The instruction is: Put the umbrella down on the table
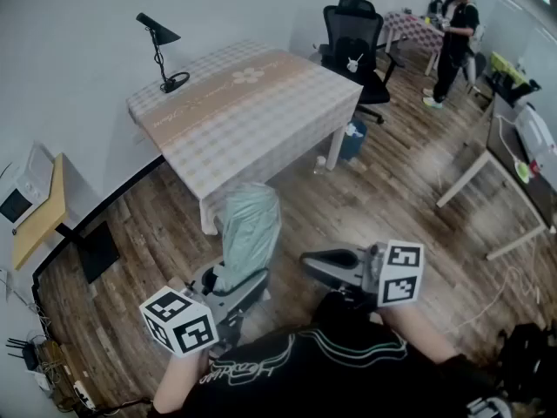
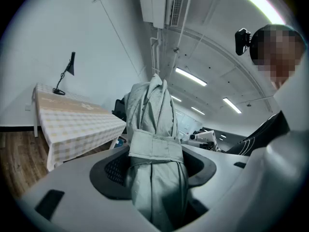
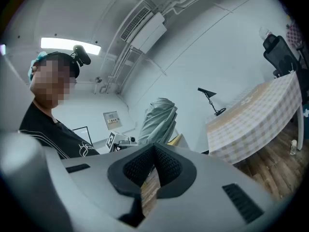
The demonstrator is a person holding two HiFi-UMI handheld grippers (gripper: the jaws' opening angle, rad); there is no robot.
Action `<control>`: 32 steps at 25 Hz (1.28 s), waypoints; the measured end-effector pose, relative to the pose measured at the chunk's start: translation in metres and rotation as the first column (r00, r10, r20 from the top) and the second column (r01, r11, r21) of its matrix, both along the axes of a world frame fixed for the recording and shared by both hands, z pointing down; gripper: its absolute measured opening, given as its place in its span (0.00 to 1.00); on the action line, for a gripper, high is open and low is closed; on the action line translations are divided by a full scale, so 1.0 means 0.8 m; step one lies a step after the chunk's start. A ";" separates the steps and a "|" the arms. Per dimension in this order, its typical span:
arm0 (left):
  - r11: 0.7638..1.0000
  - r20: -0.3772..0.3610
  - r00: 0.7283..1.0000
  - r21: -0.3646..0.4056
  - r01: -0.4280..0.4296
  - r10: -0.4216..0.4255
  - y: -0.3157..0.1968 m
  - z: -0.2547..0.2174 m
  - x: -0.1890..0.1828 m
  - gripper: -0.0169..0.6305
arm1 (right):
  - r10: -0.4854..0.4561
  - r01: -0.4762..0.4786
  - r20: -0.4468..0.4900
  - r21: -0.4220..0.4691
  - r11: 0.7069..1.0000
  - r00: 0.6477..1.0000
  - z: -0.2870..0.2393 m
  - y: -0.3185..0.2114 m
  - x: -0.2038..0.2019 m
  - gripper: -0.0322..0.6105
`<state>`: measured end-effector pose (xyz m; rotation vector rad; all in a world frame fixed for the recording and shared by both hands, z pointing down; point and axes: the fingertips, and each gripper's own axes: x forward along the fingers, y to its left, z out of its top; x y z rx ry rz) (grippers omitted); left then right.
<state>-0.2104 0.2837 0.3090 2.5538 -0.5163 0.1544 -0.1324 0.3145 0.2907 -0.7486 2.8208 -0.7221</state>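
Pale green folded umbrella (image 1: 250, 225), strapped shut, upright in left claw (image 1: 233, 284)

Beige checked-cloth table (image 1: 261, 103) stood on brown wood-plank floor (image 1: 392, 190), against plain white wall (image 1: 70, 24). Black desk lamp (image 1: 161, 50) on its far-left corner, black office chair (image 1: 355, 42) beyond its right end.

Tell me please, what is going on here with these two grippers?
A person holds a gripper in each hand. The left gripper is closed on a folded pale green umbrella, which stands upright between its jaws. The right gripper is shut and holds nothing. The table with the checked cloth lies ahead, and a black desk lamp stands at its far edge. The umbrella is not yet on the table.
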 end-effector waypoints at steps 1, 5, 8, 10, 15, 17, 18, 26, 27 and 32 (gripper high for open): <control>1.000 0.001 1.000 0.008 0.000 0.000 0.002 -0.001 -0.001 0.44 | 0.005 -0.005 0.001 0.000 1.000 1.000 0.000 0.002 0.000 0.07; 1.000 -0.005 1.000 0.015 -0.003 0.003 0.009 -0.003 -0.005 0.44 | 0.016 -0.016 0.001 0.003 1.000 1.000 -0.002 0.006 -0.002 0.07; 1.000 -0.012 1.000 0.013 -0.004 0.004 0.010 -0.004 -0.006 0.44 | 0.021 -0.021 0.003 0.003 1.000 1.000 -0.003 0.005 -0.004 0.07; 1.000 -0.013 1.000 0.014 -0.002 0.003 0.009 -0.006 -0.005 0.44 | 0.035 -0.035 0.013 -0.003 0.999 0.999 -0.005 0.003 -0.001 0.07; 1.000 0.000 1.000 0.012 0.006 -0.006 0.002 -0.005 0.003 0.44 | 0.065 -0.063 0.053 -0.045 0.997 0.996 0.000 -0.003 0.018 0.07; 1.000 -0.002 1.000 0.002 0.008 -0.008 -0.002 -0.002 0.008 0.44 | 0.067 -0.064 0.061 -0.053 0.997 0.996 0.004 -0.007 0.024 0.07; 1.000 -0.001 1.000 -0.001 0.008 -0.008 -0.005 -0.001 0.010 0.44 | 0.072 -0.069 0.064 -0.056 0.996 0.995 0.005 -0.011 0.027 0.07; 1.000 0.023 1.000 0.001 0.009 -0.009 -0.043 0.005 0.043 0.44 | 0.118 -0.113 0.079 -0.067 0.991 0.990 0.006 -0.054 0.062 0.07; 1.000 0.023 1.000 -0.008 0.013 -0.013 -0.049 0.007 0.048 0.44 | 0.128 -0.122 0.082 -0.072 0.990 0.988 0.006 -0.062 0.069 0.07; 0.999 0.033 0.999 -0.040 0.025 -0.024 -0.090 0.018 0.081 0.44 | 0.130 -0.124 0.074 -0.081 0.989 0.989 0.015 -0.095 0.100 0.07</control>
